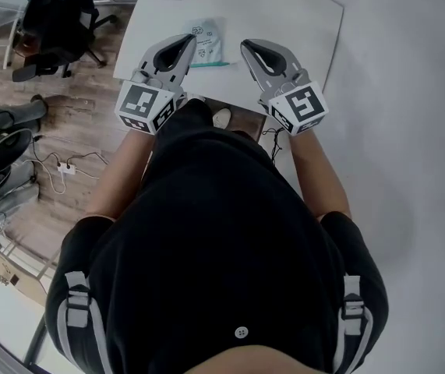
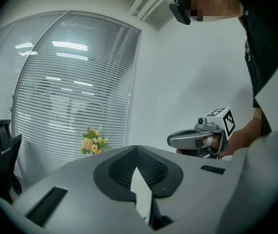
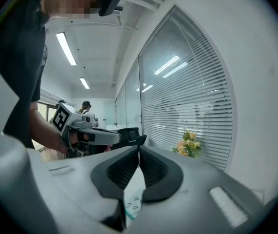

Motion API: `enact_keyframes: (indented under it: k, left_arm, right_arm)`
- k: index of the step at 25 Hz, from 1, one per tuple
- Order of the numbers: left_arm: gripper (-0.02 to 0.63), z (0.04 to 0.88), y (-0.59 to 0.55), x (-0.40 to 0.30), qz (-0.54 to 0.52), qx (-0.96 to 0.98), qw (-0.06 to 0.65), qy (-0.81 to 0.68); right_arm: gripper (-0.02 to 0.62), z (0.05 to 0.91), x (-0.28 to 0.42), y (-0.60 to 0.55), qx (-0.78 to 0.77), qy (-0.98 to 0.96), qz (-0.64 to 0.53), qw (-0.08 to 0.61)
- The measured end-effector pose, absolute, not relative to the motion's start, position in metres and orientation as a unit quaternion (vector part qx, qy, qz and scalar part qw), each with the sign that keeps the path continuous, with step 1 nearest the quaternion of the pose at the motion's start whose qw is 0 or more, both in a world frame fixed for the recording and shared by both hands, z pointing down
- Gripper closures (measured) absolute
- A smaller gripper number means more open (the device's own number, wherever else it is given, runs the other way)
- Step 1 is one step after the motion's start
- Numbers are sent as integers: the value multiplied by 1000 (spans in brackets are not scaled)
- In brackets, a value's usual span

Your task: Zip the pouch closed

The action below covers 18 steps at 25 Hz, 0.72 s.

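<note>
White table (image 1: 284, 14) carrying a pale printed pouch (image 1: 206, 44), lying flat and untouched, left tongs (image 1: 190, 41) closed together and empty, right tongs (image 1: 245, 47) likewise closed on nothing, both held roughly level, pouch between their tips in the head view

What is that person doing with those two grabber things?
A person holds a gripper in each hand, raised over a white table. The left gripper and right gripper both have their jaws shut with nothing in them. The pouch lies flat on the table, untouched. Whether it is zipped shut is too small to tell.
</note>
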<state>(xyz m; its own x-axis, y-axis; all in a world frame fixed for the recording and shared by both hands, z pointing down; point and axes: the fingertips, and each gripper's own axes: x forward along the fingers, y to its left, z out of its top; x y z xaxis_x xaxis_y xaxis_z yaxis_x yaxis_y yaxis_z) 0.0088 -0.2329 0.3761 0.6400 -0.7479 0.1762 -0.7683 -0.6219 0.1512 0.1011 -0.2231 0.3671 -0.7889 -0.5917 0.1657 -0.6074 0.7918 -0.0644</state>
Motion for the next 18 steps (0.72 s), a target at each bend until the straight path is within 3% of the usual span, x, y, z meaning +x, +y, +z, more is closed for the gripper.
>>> enact_keyframes:
  k: [18]
  left_arm:
    - [597,326,-228,15,15,909,57,-412]
  right_arm:
    - [584,305,109,-228,340,-940,-4,17]
